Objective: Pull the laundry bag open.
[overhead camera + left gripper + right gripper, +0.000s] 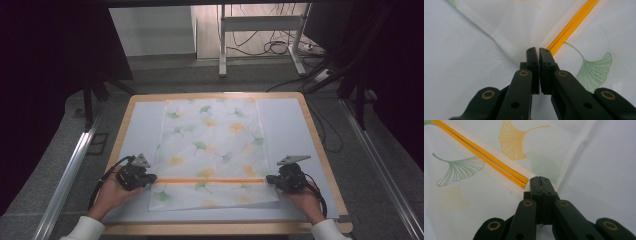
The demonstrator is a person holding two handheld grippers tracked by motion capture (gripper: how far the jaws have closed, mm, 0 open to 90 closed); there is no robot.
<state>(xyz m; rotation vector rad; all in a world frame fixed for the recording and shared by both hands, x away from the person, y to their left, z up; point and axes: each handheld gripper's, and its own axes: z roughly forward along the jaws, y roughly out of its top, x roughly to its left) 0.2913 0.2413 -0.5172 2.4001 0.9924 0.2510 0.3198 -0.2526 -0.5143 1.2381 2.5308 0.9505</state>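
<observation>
Lying flat and spread out on the pale mat (pixel 135 130) that covers the wooden table (pixel 320 145), the leaf-printed mesh bag (pixel 210 150) has its orange zipper (pixel 210 181) running straight across near the edge closest to the person, and that seems to explain where both tools sit. The left gripper (pixel 151 178) has its jaws pressed together at the left end of the zipper; in the left gripper view the tips (pixel 539 53) meet right where the orange teeth (pixel 571 25) stop at the bag's white side seam (pixel 504 42), so they appear to be pinching the zipper's end, though whether it is a pull tab or only fabric I cannot tell. The right gripper (pixel 270 180) is likewise closed, its tips (pixel 540 181) clamped on the bag's cloth at the zipper's other end (pixel 522 183), just inside the right hem (pixel 576 152). Holding one end fixed this way would keep the thin mesh taut and stop it bunching while the other hand works along the zipper. Both hands (pixel 112 195) rest low on the mat, likely for steadiness.
</observation>
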